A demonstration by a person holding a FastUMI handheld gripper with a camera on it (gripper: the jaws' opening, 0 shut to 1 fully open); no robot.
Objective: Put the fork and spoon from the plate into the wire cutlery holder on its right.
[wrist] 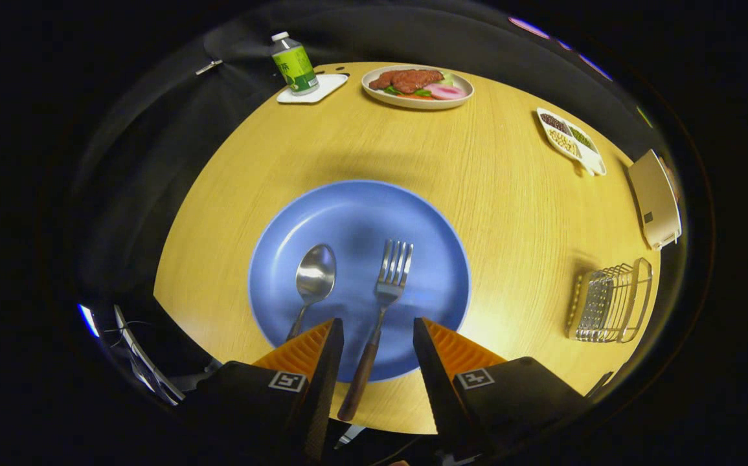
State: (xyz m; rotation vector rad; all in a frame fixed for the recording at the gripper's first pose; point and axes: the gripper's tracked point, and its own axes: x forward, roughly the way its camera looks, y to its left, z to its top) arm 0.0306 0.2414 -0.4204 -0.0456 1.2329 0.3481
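Plate (412, 213) on surface (510, 194), near its near edge, just ahead of gripper (374, 336). Spoon (314, 278) on plate, left; fork (383, 298) on plate, right of spoon, the two apart. Fork handle runs back over plate rim, lying in gap between parted fingers (322, 349), touching neither. Spoon handle ends by left finger. Wire cutlery holder (610, 303) right of plate, at surface's right edge. Food plate (418, 86) at far edge; bottle (294, 63) on coaster (322, 90) left of it. Divided dish (571, 139) at far right edge.
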